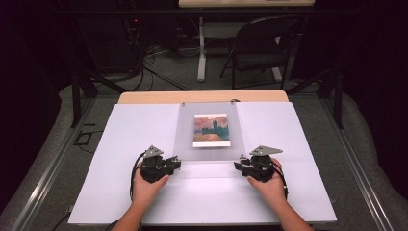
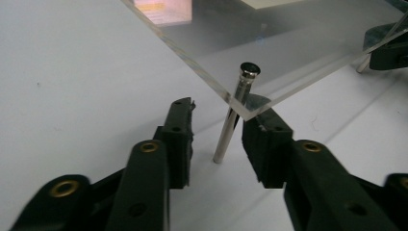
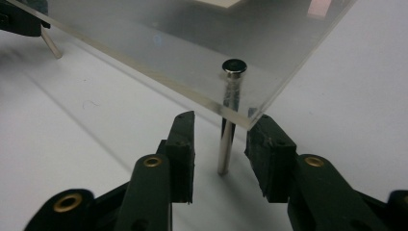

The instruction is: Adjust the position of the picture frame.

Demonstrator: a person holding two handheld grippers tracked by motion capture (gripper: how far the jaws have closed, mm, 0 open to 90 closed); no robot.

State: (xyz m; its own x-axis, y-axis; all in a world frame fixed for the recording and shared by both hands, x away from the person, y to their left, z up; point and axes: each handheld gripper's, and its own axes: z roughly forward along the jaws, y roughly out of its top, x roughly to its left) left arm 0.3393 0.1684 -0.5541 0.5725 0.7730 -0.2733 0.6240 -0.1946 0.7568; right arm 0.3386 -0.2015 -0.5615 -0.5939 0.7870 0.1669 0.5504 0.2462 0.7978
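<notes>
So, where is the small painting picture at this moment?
In the high view the picture lies under the clear acrylic sheet at the middle of the white table, beyond both tongs, between them.

White counter (image 1: 144, 134) surface, matte, with a strip of bare wood (image 1: 202, 96) exposed along its far edge. Grey carpeted floor (image 1: 365, 159) surrounds it. Metal rails (image 1: 48, 168) run along the floor on both sides. Beyond the counter: a dark folding chair (image 1: 262, 48), a white table leg (image 1: 201, 48) under a light tabletop (image 1: 245, 3), and loose black cables (image 1: 154, 57) on the floor. Background dark.
</notes>
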